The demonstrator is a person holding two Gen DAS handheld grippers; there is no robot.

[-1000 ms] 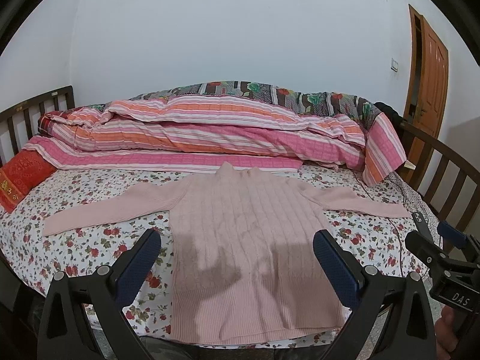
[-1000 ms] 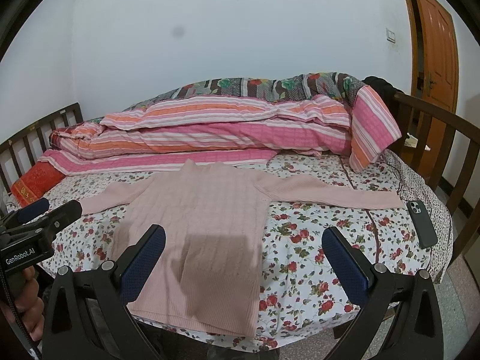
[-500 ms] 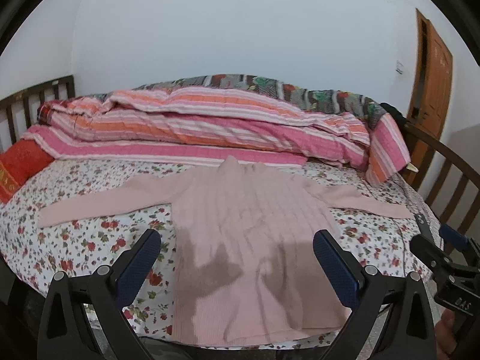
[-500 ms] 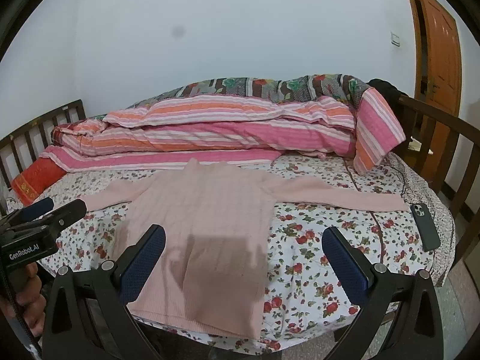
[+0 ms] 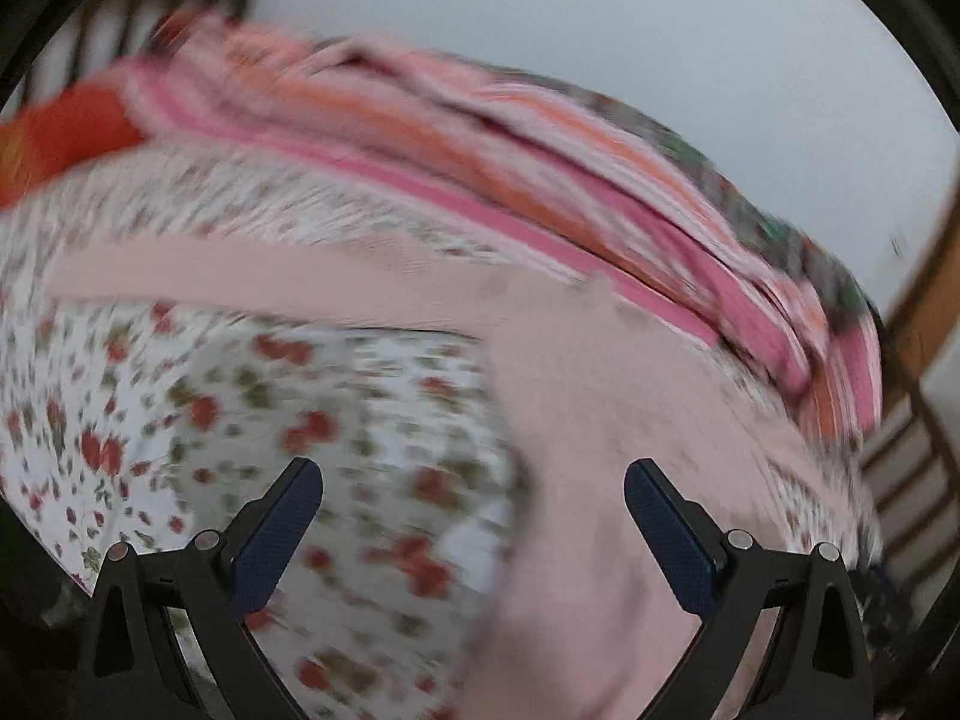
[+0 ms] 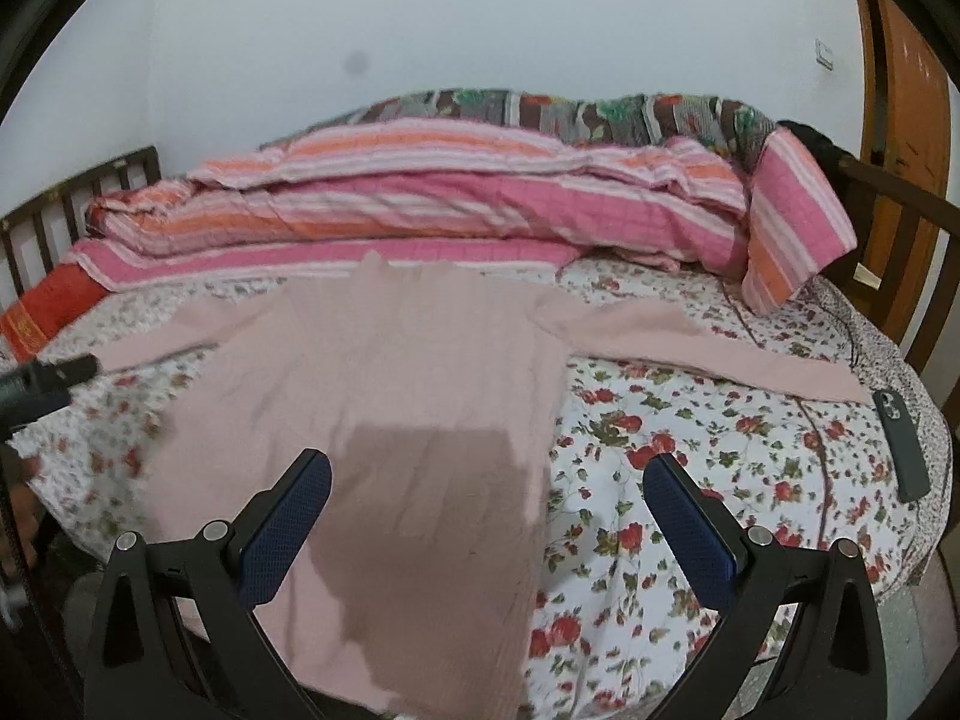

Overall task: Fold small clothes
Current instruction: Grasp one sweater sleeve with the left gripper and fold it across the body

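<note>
pink sweater (image 6: 384, 396) flat on the flowered bed (image 6: 690, 480), mid-frame, collar toward the striped quilt (image 6: 420, 210), sleeves spread sideways. left claw (image 5: 474, 498) and right claw (image 6: 487, 483) both gape, holding nothing.

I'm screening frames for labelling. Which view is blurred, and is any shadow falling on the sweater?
Left wrist view: heavy motion smear over the pink sweater and floral bedsheet; only the left gripper stays crisp. Right wrist view: mostly sharp, a dark blocky shadow on the sweater between the right gripper's open fingers.
</note>
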